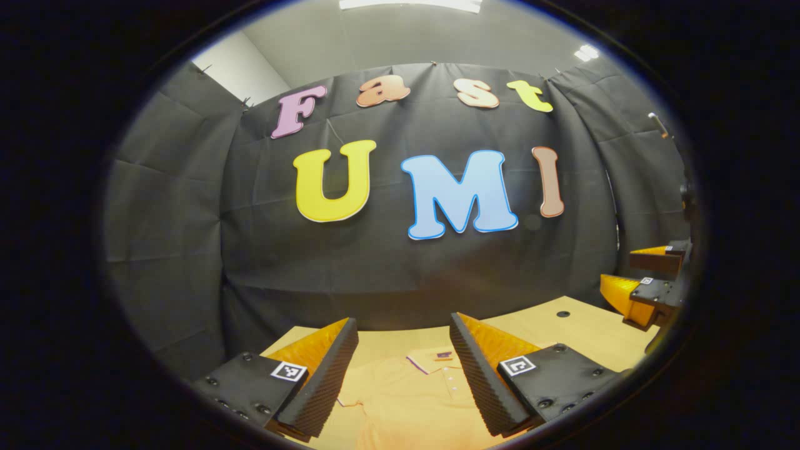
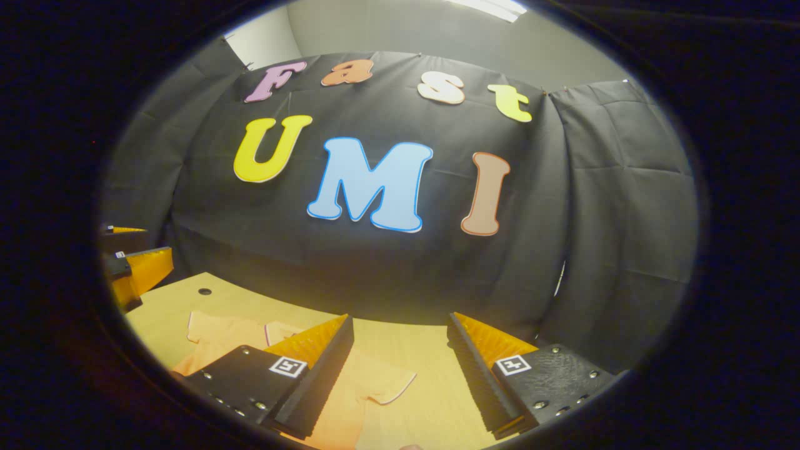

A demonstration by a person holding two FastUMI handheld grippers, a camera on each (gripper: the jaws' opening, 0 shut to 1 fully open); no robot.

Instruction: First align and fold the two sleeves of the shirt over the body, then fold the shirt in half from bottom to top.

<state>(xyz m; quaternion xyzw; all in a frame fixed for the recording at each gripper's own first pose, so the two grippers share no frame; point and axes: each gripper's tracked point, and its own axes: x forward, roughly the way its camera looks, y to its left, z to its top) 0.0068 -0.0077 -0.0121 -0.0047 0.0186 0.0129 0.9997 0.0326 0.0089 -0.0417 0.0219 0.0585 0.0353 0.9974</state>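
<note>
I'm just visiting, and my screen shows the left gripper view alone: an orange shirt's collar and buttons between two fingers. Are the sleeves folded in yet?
Observer: No. In the right gripper view one short sleeve lies flat on the table, spread out sideways from the shirt.
Operator: And the other sleeve?
Observer: The other sleeve is spread out flat as well, on the far side of the collar, not folded over the body.
Operator: Is the second tool gripping the cloth?
Observer: No. The right gripper has its fingers wide apart, with the near sleeve lying loose beyond them.
</note>
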